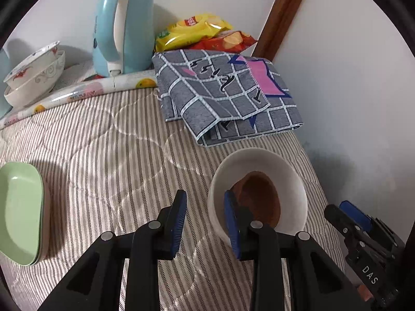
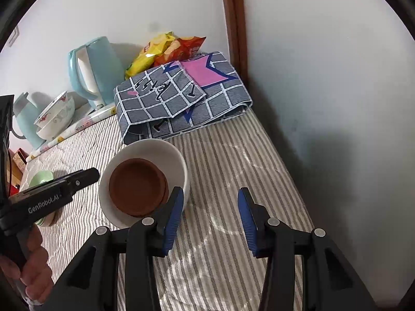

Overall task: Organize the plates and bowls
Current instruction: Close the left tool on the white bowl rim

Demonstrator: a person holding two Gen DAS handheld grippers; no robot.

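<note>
We straddle the white bowl's point(image 1: 259, 194) rim at lower right with the open left gripper point(image 1: 206, 223); right gripper point(image 2: 208, 220) open, empty.

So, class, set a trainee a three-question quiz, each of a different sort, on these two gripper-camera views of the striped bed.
1. True or false: the white ceramic bowl holds brown saucers.
2. Multiple choice: the two stacked floral bowls sit A) on the folded grey checked cloth B) left of the pale blue electric kettle C) inside the pale green plates.
3. Fill in: both the left gripper and the right gripper have their jaws ____.

Key: 1 true; 2 B; 3 open.
</note>
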